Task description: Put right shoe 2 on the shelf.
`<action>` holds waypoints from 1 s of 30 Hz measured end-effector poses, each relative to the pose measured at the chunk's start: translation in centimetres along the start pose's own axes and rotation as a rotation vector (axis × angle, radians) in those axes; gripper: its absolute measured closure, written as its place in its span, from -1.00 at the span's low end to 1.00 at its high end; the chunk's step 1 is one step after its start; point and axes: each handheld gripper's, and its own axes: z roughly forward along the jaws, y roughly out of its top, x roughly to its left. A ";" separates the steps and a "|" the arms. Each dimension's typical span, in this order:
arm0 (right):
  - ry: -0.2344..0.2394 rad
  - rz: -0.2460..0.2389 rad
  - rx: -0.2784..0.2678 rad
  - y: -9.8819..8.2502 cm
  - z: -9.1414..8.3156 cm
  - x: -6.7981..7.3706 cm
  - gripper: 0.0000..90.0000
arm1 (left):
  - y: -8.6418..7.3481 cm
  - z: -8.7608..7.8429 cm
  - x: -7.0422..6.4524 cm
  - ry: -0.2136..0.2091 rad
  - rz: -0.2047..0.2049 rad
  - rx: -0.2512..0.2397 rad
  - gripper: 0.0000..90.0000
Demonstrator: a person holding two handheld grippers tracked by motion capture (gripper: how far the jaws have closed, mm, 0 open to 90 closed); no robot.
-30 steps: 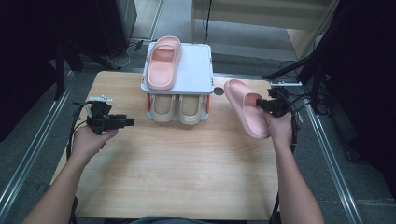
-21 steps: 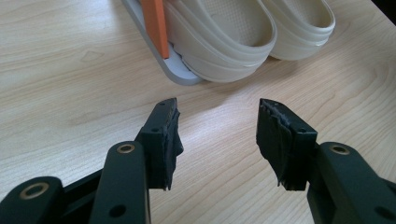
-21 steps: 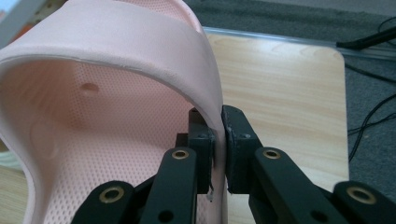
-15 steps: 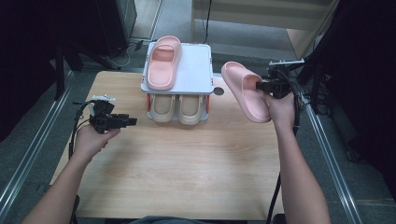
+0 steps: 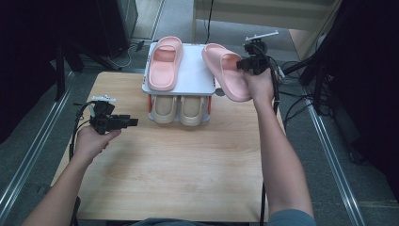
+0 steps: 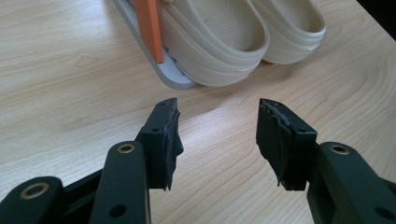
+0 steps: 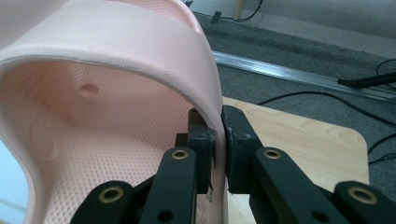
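Right gripper pinched strap of pink slipper, held in air just beside rack. Second pink slipper lay on rack top beyond. Left gripper spread, empty, facing beige slippers.

Even overhead light, dark surroundings, soft shadows, slight blur throughout.

High view looks down on the table; both gripper views sit close, perhaps sharing its wood.
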 end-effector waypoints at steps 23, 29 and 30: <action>-0.121 -0.033 0.072 4.8 5.8 5.7 0.75 | 0.0 0.4 -0.3 -0.032 0.047 0.020 0.09; -0.106 -0.022 0.048 5.0 6.1 7.0 0.61 | -0.1 0.3 -0.3 -0.032 0.047 0.023 0.09; -0.102 -0.021 0.042 5.0 6.0 7.1 0.57 | -0.1 0.3 -0.3 -0.032 0.045 0.021 0.09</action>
